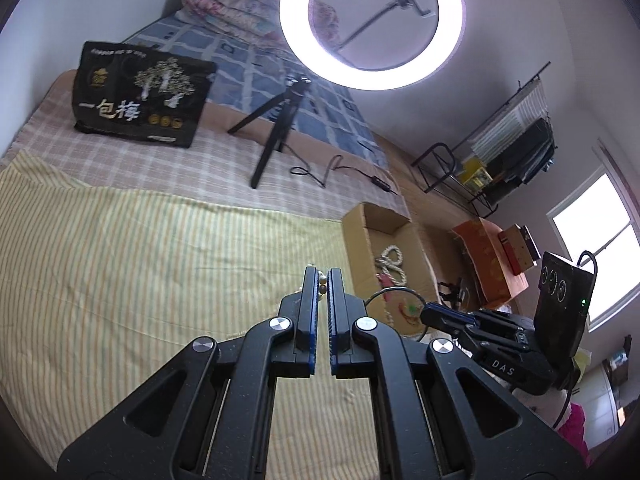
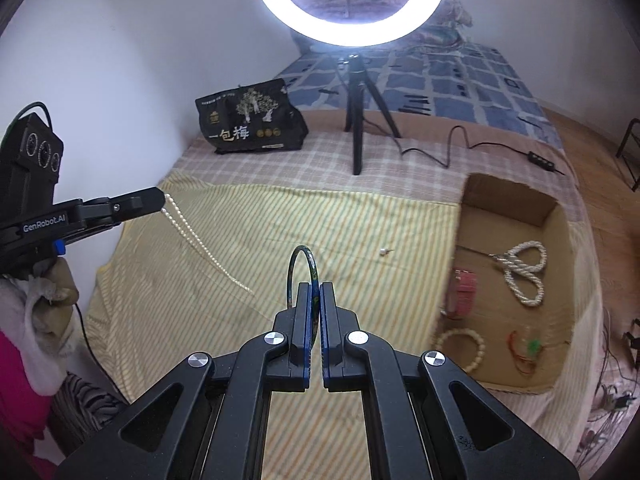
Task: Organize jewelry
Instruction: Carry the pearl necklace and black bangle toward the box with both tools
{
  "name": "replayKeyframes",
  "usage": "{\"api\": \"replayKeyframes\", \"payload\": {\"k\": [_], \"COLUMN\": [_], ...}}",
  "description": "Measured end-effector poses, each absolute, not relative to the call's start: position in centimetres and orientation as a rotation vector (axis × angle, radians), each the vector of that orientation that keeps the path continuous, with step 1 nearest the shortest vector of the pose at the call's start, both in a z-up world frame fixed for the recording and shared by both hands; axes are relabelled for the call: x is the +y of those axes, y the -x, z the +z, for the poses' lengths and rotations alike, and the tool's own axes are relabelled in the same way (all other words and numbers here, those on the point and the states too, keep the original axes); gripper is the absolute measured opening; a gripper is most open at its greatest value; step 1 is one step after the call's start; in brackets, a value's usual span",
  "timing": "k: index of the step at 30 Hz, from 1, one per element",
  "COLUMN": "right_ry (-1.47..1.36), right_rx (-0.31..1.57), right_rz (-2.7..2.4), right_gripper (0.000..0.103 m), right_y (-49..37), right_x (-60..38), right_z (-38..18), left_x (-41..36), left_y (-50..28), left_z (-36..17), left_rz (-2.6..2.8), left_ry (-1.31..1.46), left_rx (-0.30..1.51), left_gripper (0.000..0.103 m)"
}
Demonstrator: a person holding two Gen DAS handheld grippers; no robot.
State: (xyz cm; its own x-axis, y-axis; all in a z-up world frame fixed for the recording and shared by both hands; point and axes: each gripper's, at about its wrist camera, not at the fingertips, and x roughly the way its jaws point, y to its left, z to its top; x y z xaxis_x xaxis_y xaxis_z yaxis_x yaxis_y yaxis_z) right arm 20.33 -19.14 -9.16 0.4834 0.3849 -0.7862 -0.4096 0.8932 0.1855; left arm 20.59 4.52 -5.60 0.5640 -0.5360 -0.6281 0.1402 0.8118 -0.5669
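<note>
In the left wrist view my left gripper (image 1: pixel 323 280) is shut on a few beads of a pearl necklace (image 1: pixel 322 280), lifted above the yellow striped cloth (image 1: pixel 160 264). The right wrist view shows that left gripper (image 2: pixel 162 202) from the side, with the pearl necklace (image 2: pixel 200 246) hanging from it down to the cloth. My right gripper (image 2: pixel 316 292) is shut on a thin dark bangle (image 2: pixel 291 270) that stands upright between the pads. A small stud (image 2: pixel 386 251) lies on the cloth. The right gripper (image 1: pixel 428 314) with the bangle (image 1: pixel 390 291) also shows in the left wrist view.
A cardboard box (image 2: pixel 508 200) at the right holds a twisted pearl rope (image 2: pixel 524 272), a pink item (image 2: pixel 464 288), a cream bead bracelet (image 2: pixel 460 350) and a red cord (image 2: pixel 528 350). Behind stand a ring light (image 2: pixel 348 0) on a tripod (image 2: pixel 358 120), its cable (image 2: pixel 460 140) and a black bag (image 2: pixel 250 124).
</note>
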Motion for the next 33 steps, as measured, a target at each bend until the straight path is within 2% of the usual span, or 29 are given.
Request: {"api": "replayKeyframes", "payload": {"k": [16, 33], "right_ry": [0.053, 0.041], "right_rx": [0.925, 0.923], "right_rz": [0.313, 0.237], "right_gripper": [0.002, 0.002], "right_y": [-20.6, -26.9], "right_x": [-29.7, -34.4], "right_z": [-7.1, -7.8], "left_x": [-5.8, -16.7], "left_y": [-21.2, -23.3], "left_z": [-1.1, 0.7], "left_rz": [-0.574, -0.725], "left_ry": [0.393, 0.318], "left_rx": [0.858, 0.845], "left_gripper": [0.002, 0.002]}}
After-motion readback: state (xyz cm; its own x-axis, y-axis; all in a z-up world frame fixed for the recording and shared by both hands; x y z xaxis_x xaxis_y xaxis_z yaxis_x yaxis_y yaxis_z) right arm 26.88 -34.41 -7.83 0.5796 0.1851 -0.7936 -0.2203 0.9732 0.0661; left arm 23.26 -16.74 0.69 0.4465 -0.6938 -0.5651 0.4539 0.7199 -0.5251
